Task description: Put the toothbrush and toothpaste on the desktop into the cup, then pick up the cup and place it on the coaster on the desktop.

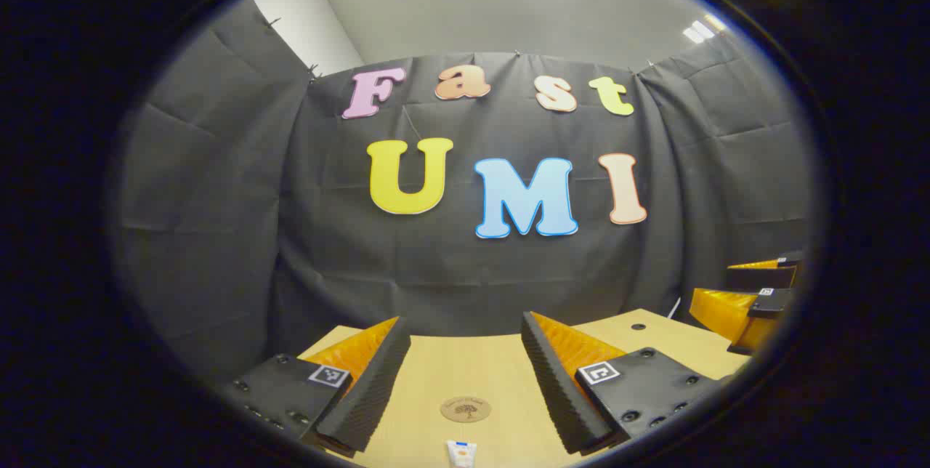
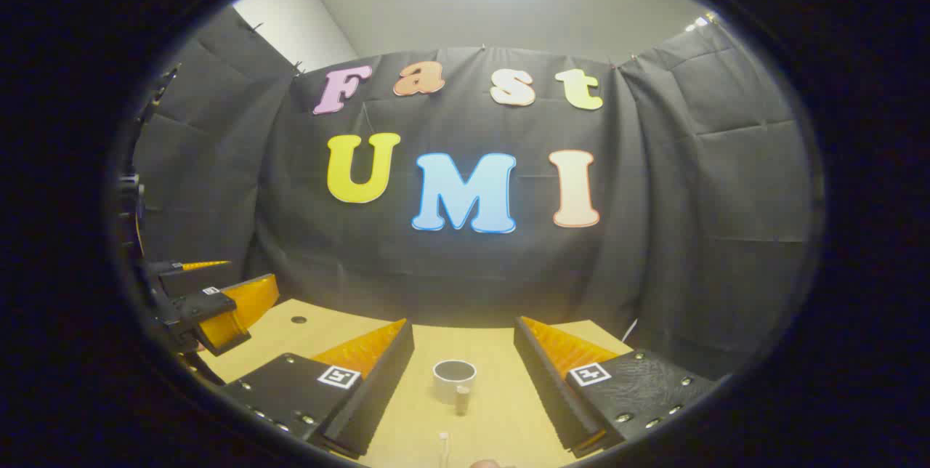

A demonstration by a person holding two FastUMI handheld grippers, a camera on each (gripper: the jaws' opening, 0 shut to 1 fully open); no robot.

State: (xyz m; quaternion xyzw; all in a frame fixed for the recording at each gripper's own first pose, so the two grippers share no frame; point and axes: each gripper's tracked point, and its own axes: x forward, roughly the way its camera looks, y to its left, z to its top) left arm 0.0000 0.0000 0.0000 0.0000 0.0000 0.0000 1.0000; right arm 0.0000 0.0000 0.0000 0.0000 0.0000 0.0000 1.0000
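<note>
In the left gripper view my left gripper [image 1: 465,337] stands open above the wooden desktop [image 1: 479,373]. A round brown coaster [image 1: 466,409] lies between its fingers, farther down the table. The white tip of the toothpaste tube [image 1: 461,453] pokes in at the bottom edge. In the right gripper view my right gripper [image 2: 463,341] is open too, with a white cup [image 2: 454,379] upright on the desktop between its fingers. The thin white end of the toothbrush [image 2: 442,446] lies near the bottom edge. Nothing is held.
The other gripper [image 1: 755,301] hovers at the right edge of the left gripper view. In the right gripper view the other gripper [image 2: 211,304] hovers at the left. The black cloth wall rises just behind the desktop's far edge [image 2: 465,324].
</note>
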